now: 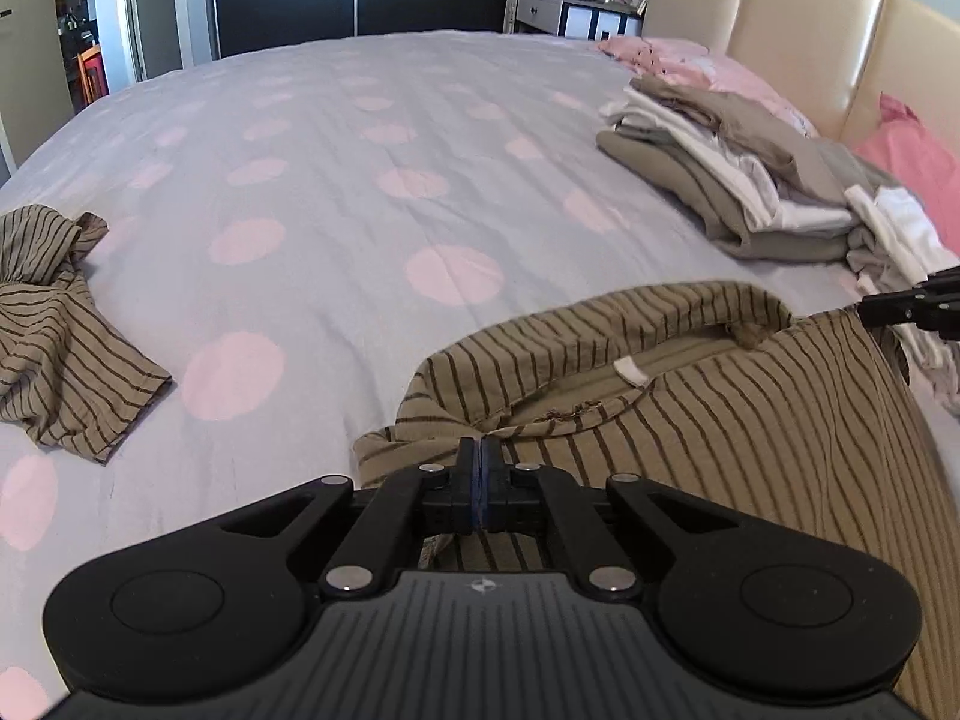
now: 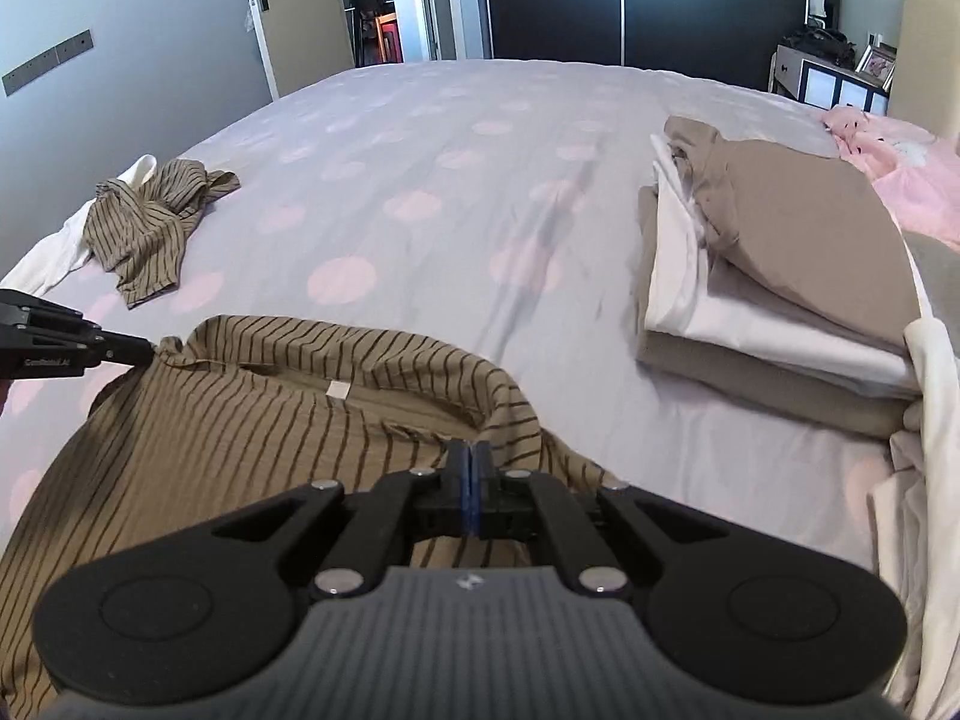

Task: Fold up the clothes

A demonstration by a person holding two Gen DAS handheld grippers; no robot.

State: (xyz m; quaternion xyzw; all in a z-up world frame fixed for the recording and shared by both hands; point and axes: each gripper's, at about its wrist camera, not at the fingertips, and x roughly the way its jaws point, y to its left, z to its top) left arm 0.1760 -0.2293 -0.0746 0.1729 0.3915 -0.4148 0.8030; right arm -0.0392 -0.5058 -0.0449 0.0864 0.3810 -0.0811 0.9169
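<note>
A tan shirt with dark stripes (image 1: 720, 420) lies on the bed in front of me, collar and white label facing up. In the left wrist view my left gripper (image 1: 480, 450) is shut on the shirt's left shoulder edge. At the right border my right gripper (image 1: 864, 303) pinches the opposite shoulder. The right wrist view shows the same shirt (image 2: 240, 420), with my right gripper (image 2: 470, 456) shut on cloth beside the collar. My left gripper (image 2: 147, 351) holds a bunched corner at the left. The shirt hangs stretched between the two.
A second striped garment (image 2: 150, 222) lies crumpled at the far left on a white cloth (image 2: 54, 246). A stack of folded tan and white clothes (image 2: 780, 276) sits at the right, near pink pillows (image 1: 900, 150) and the cream headboard (image 1: 780, 18). The dotted bedspread (image 1: 360, 180) spreads between.
</note>
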